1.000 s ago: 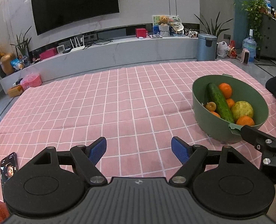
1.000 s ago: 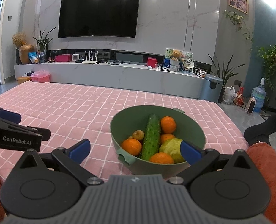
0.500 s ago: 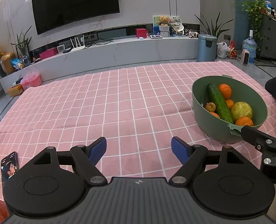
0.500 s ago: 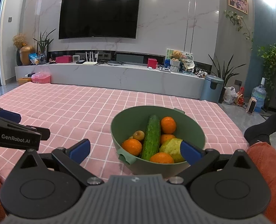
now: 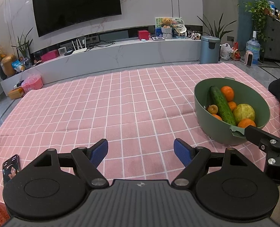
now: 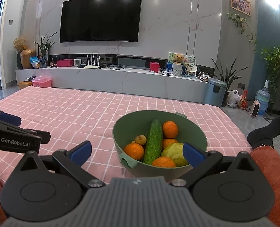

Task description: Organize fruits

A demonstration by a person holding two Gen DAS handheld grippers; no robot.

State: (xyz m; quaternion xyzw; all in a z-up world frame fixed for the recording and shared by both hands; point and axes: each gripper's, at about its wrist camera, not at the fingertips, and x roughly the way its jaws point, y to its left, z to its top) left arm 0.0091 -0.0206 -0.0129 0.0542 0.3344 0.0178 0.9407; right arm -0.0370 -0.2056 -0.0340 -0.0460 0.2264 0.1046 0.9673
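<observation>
A green bowl (image 5: 202,102) stands on the pink checked cloth (image 5: 121,104) at the right; it also shows in the right wrist view (image 6: 119,132). In it lie a cucumber (image 6: 154,141), several oranges (image 6: 170,129), a yellow-green round fruit (image 6: 174,151) and a small brown fruit (image 6: 140,139). My left gripper (image 5: 140,149) is open and empty over bare cloth, left of the bowl. My right gripper (image 6: 137,151) is open and empty, just in front of the bowl's near rim.
A phone (image 5: 11,167) lies on the cloth at the near left. A person's leg in a dark sock (image 6: 266,132) lies right of the bowl. Beyond the cloth stand a TV bench (image 6: 111,79) and a blue bin (image 6: 214,91).
Both grippers have tilted up very slightly; the view has shifted a little. The jaws stay open and the fruit has not moved.
</observation>
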